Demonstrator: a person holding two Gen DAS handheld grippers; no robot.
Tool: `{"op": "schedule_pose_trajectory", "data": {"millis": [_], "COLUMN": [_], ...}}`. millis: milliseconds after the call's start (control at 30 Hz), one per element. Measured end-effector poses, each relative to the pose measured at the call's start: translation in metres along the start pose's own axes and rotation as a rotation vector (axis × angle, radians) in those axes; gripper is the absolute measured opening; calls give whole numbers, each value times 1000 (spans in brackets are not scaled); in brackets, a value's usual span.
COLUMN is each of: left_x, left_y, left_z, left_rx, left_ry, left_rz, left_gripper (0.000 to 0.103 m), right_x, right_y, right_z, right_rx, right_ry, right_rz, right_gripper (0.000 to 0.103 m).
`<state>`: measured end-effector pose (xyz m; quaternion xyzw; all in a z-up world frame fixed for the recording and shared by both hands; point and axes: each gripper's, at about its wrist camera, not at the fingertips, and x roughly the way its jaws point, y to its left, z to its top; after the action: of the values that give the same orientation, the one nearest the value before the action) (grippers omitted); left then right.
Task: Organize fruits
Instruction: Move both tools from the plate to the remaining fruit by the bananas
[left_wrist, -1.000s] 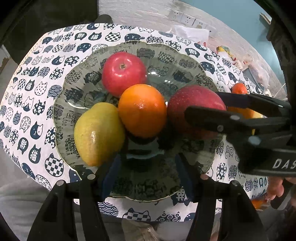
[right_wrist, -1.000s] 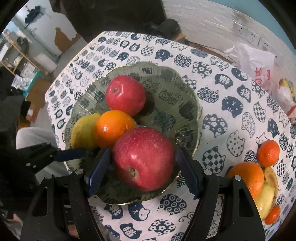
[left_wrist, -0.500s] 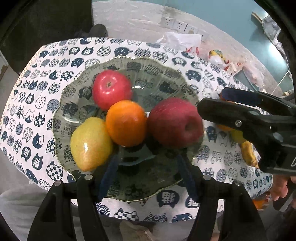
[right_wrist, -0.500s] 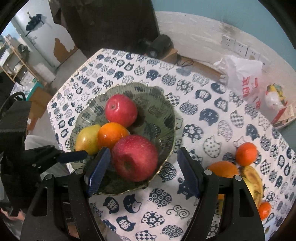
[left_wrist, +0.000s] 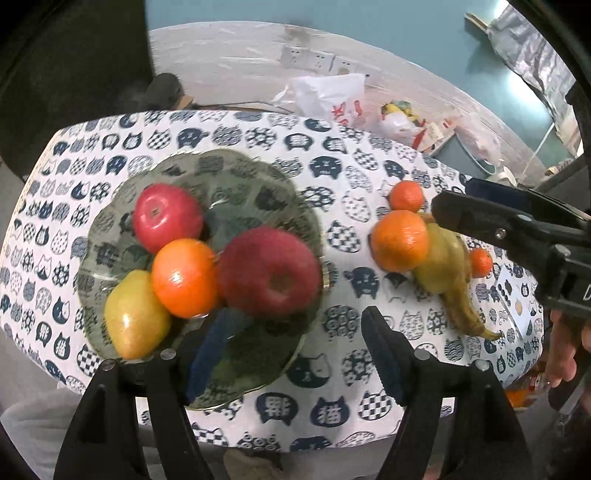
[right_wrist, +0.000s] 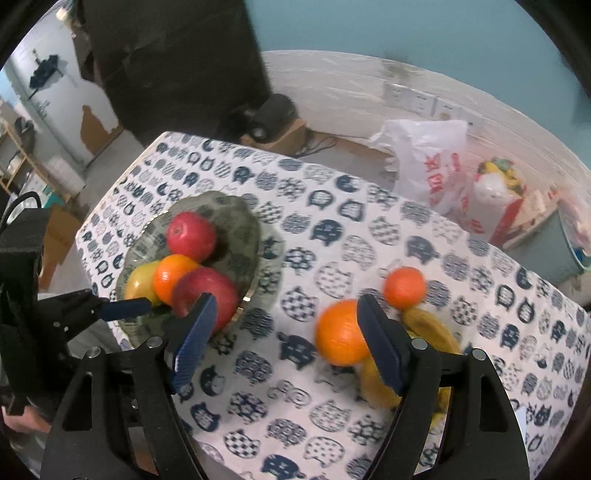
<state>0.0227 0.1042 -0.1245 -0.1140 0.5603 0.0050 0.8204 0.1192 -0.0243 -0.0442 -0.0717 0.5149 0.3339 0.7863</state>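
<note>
A wavy-rimmed glass plate holds a red apple, an orange, a yellow pear and a bigger red apple. My left gripper hangs over the plate's near right edge, its jaws opening with nothing between them. My right gripper is over bare cloth between the plate and the loose fruit, jaws opening and empty. A loose orange lies just by its right finger. Beside that orange are a tangerine and a banana.
The table wears a white cloth with navy cat faces. A second small tangerine and a greenish pear lie in the loose pile. Plastic bags and a dark speaker sit beyond the far edge. A hand grips the right tool.
Both grippers have drawn back and up from the plate and spread wider. The big apple, earlier between the right jaws, now lies clear of them. The right view has swung toward the loose fruit.
</note>
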Motion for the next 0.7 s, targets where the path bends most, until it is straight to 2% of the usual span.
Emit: {"op": "schedule_pose_trajectory", "data": {"millis": [567,700], "left_x": [29,41], "left_y": [-77,-92], "left_z": [22,26], "left_rx": [125,159], "left_ry": [17,32], "left_rz": [-2,9], "left_gripper": [76,79], "right_x": [-52,-60], "right_y": [-102,-122], "right_z": [-46,-57], "right_rx": [182,220], "right_ry": [-46,-44], "right_rz": [-130,-151], "right_gripper": [79,79]}}
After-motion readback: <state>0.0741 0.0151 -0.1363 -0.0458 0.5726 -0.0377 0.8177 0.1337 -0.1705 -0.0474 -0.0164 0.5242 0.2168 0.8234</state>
